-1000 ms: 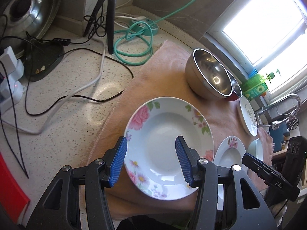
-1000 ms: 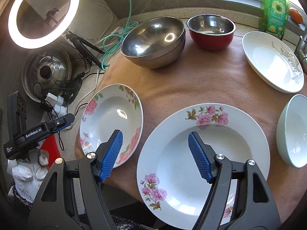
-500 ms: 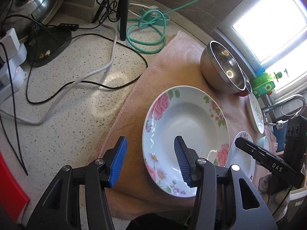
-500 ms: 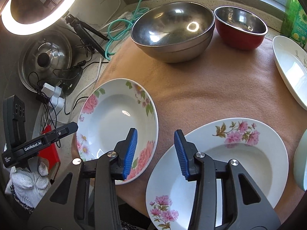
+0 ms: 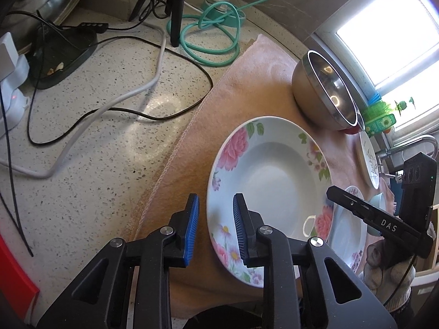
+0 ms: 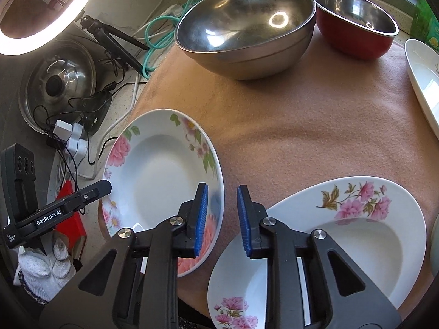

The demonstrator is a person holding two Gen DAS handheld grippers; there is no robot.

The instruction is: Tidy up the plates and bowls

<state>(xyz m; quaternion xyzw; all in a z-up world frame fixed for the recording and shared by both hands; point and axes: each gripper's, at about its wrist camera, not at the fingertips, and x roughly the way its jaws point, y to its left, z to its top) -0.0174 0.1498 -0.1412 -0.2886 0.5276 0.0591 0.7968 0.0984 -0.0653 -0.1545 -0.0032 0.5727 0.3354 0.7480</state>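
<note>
A floral deep plate (image 5: 274, 189) lies on the pink cloth (image 5: 247, 76); it also shows in the right wrist view (image 6: 162, 175). My left gripper (image 5: 215, 229) straddles its left rim, jaws partly open, one pad inside the plate and one outside. My right gripper (image 6: 222, 219) straddles the same plate's right rim, jaws partly open, not clamped. A larger floral plate (image 6: 356, 235) lies to the right, under the right gripper's right finger. A big steel bowl (image 6: 244, 27), a red bowl (image 6: 356, 30) and a white plate (image 6: 422, 76) sit behind.
Cables (image 5: 137, 93) and a green hose (image 5: 214, 38) lie on the speckled counter left of the cloth. A pot lid (image 6: 57, 79), ring light (image 6: 41, 5), power plugs (image 6: 68, 137) and a green bottle (image 5: 381, 118) by the window. A faucet (image 5: 406, 145) at right.
Both grippers have moved onto opposite rims of the smaller floral plate and their jaws have narrowed. The right gripper shifted left from over the larger plate.
</note>
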